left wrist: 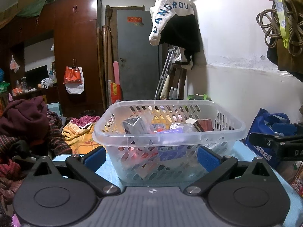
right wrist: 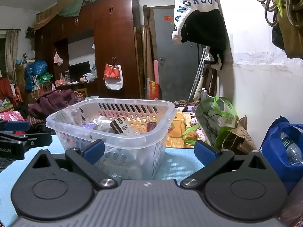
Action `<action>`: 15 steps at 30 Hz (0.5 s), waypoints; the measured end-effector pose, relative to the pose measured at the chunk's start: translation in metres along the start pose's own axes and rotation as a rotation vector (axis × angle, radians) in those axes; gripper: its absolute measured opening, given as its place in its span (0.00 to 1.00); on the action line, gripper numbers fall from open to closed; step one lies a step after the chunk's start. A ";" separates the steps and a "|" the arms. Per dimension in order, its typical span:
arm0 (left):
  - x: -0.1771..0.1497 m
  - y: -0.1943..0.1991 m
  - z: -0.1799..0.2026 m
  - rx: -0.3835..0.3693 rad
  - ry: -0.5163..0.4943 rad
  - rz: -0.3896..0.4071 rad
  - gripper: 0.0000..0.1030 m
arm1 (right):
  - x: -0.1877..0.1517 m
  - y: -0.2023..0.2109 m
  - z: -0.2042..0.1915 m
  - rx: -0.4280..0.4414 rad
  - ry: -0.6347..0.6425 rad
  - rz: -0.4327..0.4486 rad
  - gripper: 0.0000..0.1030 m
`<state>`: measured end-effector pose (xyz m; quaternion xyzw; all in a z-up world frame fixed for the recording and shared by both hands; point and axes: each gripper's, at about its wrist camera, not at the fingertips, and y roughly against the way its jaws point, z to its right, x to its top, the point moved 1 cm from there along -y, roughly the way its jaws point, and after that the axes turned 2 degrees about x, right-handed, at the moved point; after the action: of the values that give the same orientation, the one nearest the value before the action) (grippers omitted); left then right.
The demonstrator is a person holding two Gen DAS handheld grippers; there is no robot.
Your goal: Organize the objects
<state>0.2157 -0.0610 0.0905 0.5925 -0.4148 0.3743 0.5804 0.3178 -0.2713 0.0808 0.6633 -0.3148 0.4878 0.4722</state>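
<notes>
Both grippers are hanging wide open right now, nothing in either one. The left gripper (left wrist: 151, 156) is sitting low over the light blue desk (left wrist: 106, 168), its blue pads flanking the near wall of the clear plastic basket (left wrist: 168, 132) without clearly touching it. The right gripper (right wrist: 149, 150) is also spread out, left pad in front of the basket's (right wrist: 113, 132) near corner, right pad over bare desk (right wrist: 178, 162).

The basket is standing upright on the desk and holding a jumble of small boxes. One pack is reading "KENT" (right wrist: 121, 127) in the right wrist view; there's a purple box (left wrist: 169, 132) and a dark red box (left wrist: 205, 123) too, labels too blurry to read.

Further out, a white and black garment (left wrist: 174, 17) is hanging on the wall showing "ANGROU". A blue bag (left wrist: 265, 130) with white characters I can't make out is sitting just right of the desk.
</notes>
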 end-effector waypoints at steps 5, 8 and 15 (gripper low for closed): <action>-0.001 -0.001 -0.001 -0.001 0.003 -0.004 1.00 | -0.001 0.001 -0.002 0.001 0.004 0.003 1.00; -0.001 -0.001 -0.001 -0.002 0.003 -0.004 1.00 | -0.001 0.001 -0.002 0.002 0.008 0.000 1.00; -0.003 -0.001 -0.001 -0.006 0.005 -0.007 1.00 | -0.002 0.002 -0.001 -0.004 0.012 -0.005 1.00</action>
<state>0.2158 -0.0603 0.0876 0.5915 -0.4123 0.3723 0.5845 0.3153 -0.2705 0.0799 0.6603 -0.3113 0.4898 0.4766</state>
